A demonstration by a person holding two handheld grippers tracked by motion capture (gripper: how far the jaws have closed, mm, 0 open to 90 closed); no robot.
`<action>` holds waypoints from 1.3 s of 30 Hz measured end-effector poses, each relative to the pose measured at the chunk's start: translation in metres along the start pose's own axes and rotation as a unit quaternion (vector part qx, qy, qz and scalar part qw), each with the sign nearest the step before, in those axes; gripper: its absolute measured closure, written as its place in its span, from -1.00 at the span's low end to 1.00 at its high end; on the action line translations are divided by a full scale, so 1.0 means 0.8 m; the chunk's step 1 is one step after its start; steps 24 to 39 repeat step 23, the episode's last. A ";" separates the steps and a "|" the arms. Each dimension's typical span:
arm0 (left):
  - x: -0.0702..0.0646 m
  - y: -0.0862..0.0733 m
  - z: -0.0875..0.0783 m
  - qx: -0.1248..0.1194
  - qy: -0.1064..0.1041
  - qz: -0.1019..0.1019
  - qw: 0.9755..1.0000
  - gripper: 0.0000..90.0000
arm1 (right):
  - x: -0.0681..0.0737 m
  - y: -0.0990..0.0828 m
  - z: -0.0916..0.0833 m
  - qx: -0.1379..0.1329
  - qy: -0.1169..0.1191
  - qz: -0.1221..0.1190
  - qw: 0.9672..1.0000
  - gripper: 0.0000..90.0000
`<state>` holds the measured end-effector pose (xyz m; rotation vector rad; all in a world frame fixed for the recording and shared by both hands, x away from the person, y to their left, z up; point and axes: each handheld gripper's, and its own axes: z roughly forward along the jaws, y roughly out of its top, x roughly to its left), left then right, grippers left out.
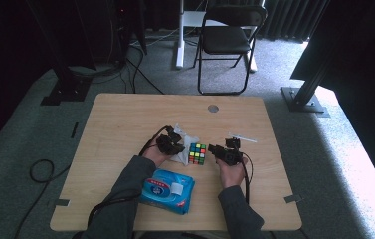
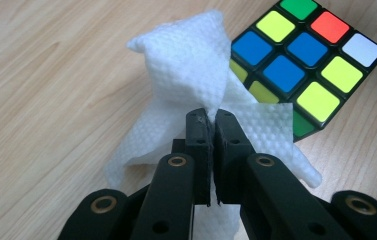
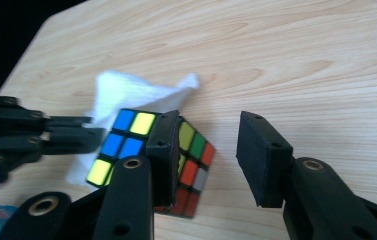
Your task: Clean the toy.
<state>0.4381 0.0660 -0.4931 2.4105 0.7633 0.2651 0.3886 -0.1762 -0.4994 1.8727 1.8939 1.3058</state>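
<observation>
Blue wipes pack (image 1: 167,190) sits at the near edge of the table (image 1: 120,114). Left gripper (image 1: 171,143) pinches the white tissue (image 2: 186,70) tight. Next comes the colour cube (image 1: 197,154), touching the tissue. Right gripper (image 1: 221,152) has its jaws apart, one beside the cube.

On the desk (image 1: 125,119), the cube (image 1: 197,154) sits between both claws, tissue (image 1: 182,144) at its left, wipes pack (image 1: 167,190) nearer the person
</observation>
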 end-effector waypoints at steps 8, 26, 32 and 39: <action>0.010 -0.009 -0.015 -0.014 0.010 -0.015 1.000 0.92 | -0.007 0.000 0.000 0.009 -0.043 -0.036 0.998 0.31; 0.022 -0.021 -0.028 -0.039 0.010 -0.045 0.998 0.92 | -0.011 -0.004 0.002 0.023 -0.100 -0.089 0.991 0.25; 0.022 -0.021 -0.028 -0.039 0.010 -0.045 0.998 0.92 | -0.011 -0.004 0.002 0.023 -0.100 -0.089 0.991 0.25; 0.022 -0.021 -0.028 -0.039 0.010 -0.045 0.998 0.92 | -0.011 -0.004 0.002 0.023 -0.100 -0.089 0.991 0.25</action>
